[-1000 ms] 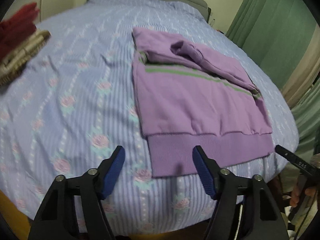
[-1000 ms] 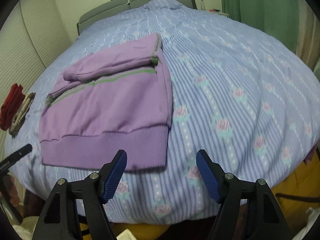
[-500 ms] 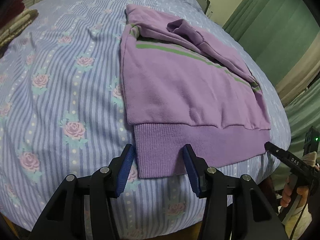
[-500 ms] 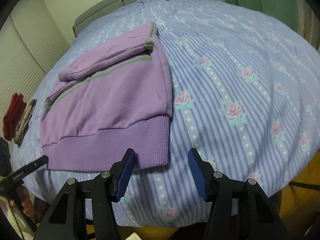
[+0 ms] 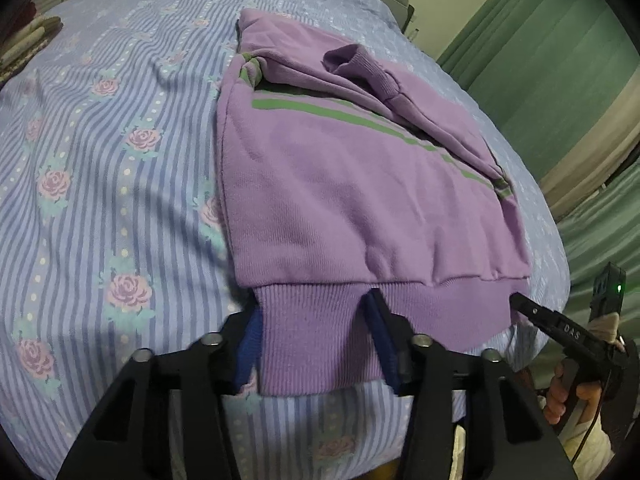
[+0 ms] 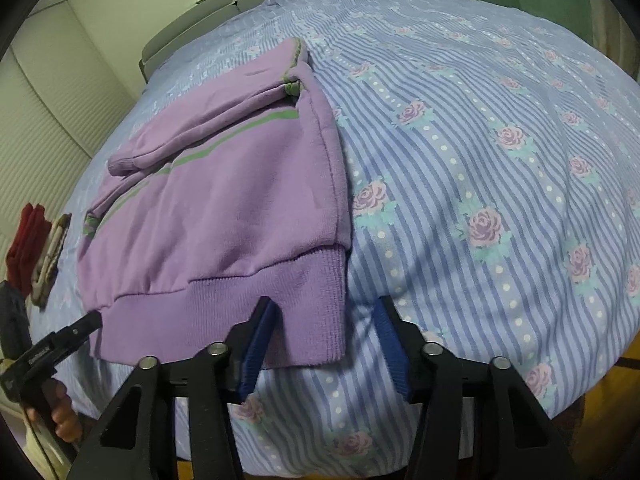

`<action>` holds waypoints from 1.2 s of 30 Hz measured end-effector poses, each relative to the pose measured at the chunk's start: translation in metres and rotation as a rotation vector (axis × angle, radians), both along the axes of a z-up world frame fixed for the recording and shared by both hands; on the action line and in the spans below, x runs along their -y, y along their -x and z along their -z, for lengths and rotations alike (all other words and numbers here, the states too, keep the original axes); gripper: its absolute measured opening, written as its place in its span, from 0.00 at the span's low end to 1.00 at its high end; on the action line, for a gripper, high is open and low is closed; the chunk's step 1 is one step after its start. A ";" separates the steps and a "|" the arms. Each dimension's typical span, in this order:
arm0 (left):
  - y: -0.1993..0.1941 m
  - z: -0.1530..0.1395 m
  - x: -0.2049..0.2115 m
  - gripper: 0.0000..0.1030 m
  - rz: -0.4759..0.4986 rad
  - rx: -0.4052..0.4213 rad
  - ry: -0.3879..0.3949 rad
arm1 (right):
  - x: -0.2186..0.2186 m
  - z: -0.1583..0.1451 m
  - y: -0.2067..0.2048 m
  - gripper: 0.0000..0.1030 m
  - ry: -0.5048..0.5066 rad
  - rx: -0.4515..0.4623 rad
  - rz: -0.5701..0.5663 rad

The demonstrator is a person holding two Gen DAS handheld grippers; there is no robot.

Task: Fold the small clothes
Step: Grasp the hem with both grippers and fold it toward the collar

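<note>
Two claws are on one garment. My bed (image 5: 120, 152) carries the purple sweater (image 5: 340, 184) flat in the frame's middle, sleeves already folded across its chest, long axis running from ribbed hem at bottom toward the collar at top. My left claw (image 5: 316, 344) and right claw (image 6: 324, 344) have just been closing, part-open, each straddling a hem corner to lift them together.

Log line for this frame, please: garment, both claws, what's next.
purple sweater flat on bed, sleeves folded in | left claw closing, astride hem corner | right claw closing, astride other corner | next: likely lift hem
</note>
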State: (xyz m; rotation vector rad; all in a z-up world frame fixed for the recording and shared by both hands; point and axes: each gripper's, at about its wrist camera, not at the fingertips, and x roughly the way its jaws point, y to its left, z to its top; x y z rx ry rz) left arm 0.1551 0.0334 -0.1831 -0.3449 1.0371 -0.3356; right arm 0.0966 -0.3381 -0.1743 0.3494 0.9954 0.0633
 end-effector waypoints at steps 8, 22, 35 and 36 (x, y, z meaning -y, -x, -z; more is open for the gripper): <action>0.017 -0.020 -0.006 0.15 0.002 0.024 0.062 | -0.003 -0.012 0.003 0.12 -0.090 0.008 -0.033; 0.020 -0.113 -0.011 0.13 -0.131 0.171 0.105 | 0.012 -0.098 0.012 0.11 -0.256 0.240 0.033; -0.049 -0.167 -0.015 0.13 -0.232 0.253 0.123 | 0.022 -0.147 -0.055 0.11 -0.329 0.392 0.108; -0.060 -0.170 -0.015 0.13 -0.238 0.254 0.123 | 0.023 -0.151 -0.064 0.11 -0.332 0.403 0.112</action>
